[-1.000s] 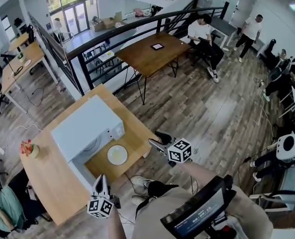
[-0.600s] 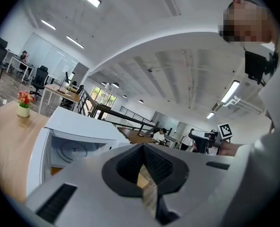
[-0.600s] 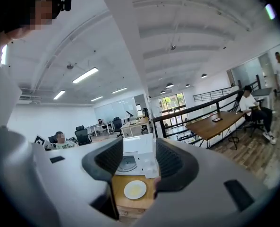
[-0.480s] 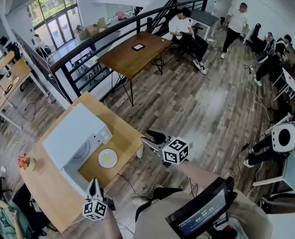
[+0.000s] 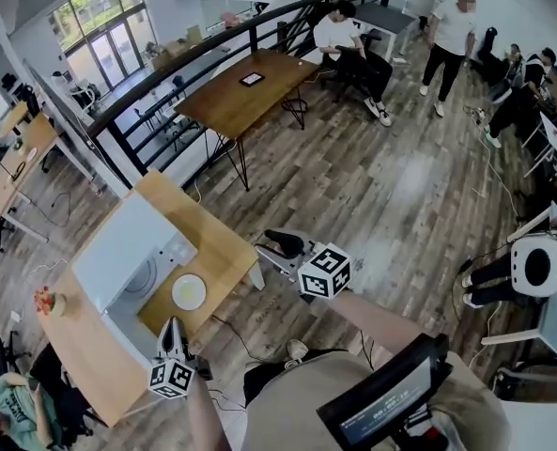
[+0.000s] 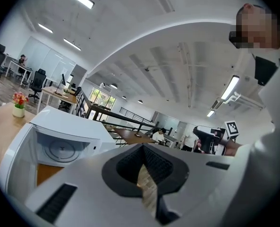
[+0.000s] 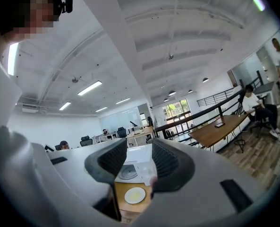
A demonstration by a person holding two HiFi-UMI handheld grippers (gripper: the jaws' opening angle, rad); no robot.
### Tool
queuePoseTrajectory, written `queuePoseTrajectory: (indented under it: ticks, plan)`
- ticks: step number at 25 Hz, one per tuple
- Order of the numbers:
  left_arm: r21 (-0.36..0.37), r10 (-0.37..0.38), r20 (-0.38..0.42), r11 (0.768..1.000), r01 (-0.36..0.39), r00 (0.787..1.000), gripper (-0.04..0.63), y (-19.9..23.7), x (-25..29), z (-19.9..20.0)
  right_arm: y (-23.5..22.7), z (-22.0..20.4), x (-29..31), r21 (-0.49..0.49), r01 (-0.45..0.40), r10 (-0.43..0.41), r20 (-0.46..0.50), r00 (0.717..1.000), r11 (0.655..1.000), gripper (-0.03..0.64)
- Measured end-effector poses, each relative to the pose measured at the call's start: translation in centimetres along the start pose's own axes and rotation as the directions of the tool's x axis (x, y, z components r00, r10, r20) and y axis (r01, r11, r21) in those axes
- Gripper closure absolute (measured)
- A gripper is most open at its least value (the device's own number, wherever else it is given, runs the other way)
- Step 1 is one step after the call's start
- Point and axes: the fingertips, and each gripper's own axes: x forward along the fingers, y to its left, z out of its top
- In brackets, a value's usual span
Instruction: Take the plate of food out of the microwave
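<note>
Plate [image 5: 189,291] lies flat on the bare wooden table [image 5: 224,244], outside the microwave [image 5: 128,252], just off the oven's open front at its 4 o'clock. No food is discernible on it from here.

Microwave door stands open; turntable is visible in the empty cavity in the left gripper view. Judgement: removal looks complete, which would explain both tools standing off, clear of the table edge.

Left gripper [image 5: 172,330]: jaws drawn together, nothing between them. Plate is at its 1 o'clock, near but apart.

Right gripper [image 5: 270,245]: jaws parted and have just been closing, with nothing between them. Plate shows far off through the gap in the right gripper view. In the head view, plate sits at its 8 o'clock, well apart.
</note>
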Motion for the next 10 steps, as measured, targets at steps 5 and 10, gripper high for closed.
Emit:
queuePoseTrajectory:
  ticks: [5,10]
  plan:
    - [-0.033,-0.006,-0.004,0.999,0.006,1.000,0.592,-2.1,0.4,-1.6,-2.2,-1.2,-2.1,0.067,0.030,-0.029,-0.001,1.000,0.997,0.442]
    - [-0.025,-0.003,0.007,1.000,0.003,1.000,0.592,-2.6,0.8,-1.2,-2.1,0.0,-2.5,0.067,-0.014,0.014,0.012,1.000,0.998,0.442]
